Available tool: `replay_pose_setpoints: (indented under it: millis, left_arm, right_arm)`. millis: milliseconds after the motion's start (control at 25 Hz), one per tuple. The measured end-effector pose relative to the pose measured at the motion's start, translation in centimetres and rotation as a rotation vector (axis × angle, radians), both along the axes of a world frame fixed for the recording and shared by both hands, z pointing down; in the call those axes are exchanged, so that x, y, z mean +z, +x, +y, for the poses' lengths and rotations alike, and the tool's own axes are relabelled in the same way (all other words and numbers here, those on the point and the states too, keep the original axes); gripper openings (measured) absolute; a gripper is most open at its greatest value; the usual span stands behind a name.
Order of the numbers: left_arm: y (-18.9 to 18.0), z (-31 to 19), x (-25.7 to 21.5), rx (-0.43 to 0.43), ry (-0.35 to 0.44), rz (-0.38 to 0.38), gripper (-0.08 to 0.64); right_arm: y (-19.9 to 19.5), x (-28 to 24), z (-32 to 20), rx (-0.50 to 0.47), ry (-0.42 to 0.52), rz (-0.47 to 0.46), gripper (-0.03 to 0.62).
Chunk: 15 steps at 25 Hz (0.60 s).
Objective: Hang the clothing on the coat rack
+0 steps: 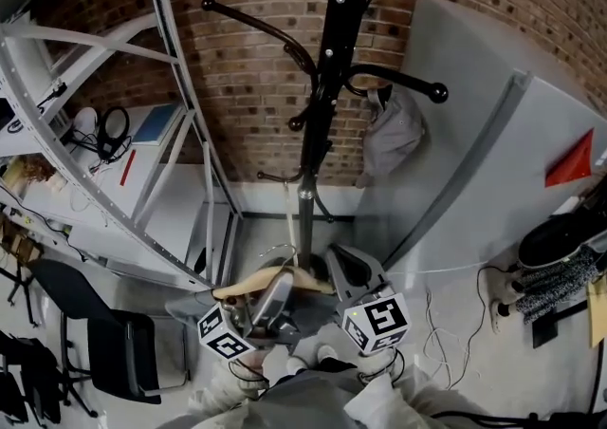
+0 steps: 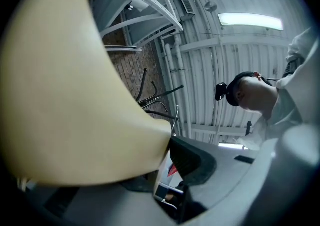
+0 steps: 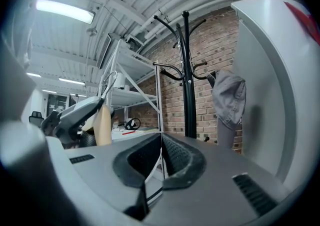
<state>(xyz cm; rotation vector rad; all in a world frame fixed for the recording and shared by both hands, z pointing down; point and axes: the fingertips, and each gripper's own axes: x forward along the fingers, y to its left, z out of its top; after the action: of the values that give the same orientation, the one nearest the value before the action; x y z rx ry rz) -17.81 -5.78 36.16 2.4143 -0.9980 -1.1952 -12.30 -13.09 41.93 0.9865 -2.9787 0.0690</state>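
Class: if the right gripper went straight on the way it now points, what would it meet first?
Likely the white shelf upright, with the coat rack pole just right; depth is unclear.

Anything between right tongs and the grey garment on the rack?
Bare. Right gripper view shows only open air from right tongs to grey garment; rack pole stands left of it.

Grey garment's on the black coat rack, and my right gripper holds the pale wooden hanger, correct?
No: the left gripper holds the pale wooden hanger, per the left gripper view; the right gripper is shut, empty. The grey garment is on the black coat rack.
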Motion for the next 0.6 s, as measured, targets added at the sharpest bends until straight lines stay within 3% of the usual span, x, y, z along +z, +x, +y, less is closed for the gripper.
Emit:
replay_pose_setpoints:
  millis: [600]
  left_arm:
    - [2.9,-6.8,-1.7,-0.020,0.030,-0.026,0.098]
  right_arm:
    - [3.4,-2.0,-6.9,-0.022,0.038,-0.048,0.026]
